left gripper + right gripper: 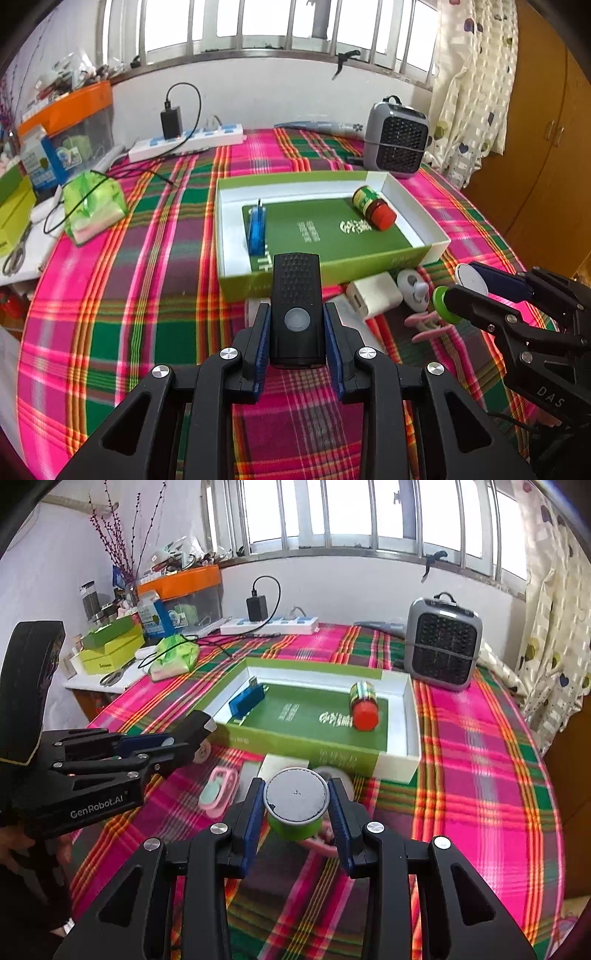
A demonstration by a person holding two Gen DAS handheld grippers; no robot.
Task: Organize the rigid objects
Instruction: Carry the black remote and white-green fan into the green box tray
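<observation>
**me:** left gripper (297,325) is clamped on a black flashlight (295,310), right gripper (296,808) squeezing a green round container (297,806), both above the plaid tablecloth (480,794).

**other:** the box?

**me:** green box (369,262) just ahead, red-capped jar (373,207) lying inside.

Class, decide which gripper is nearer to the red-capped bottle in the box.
Right. The right gripper is below the red-capped bottle; the left gripper hovers nearer the box's opposite end.
</observation>
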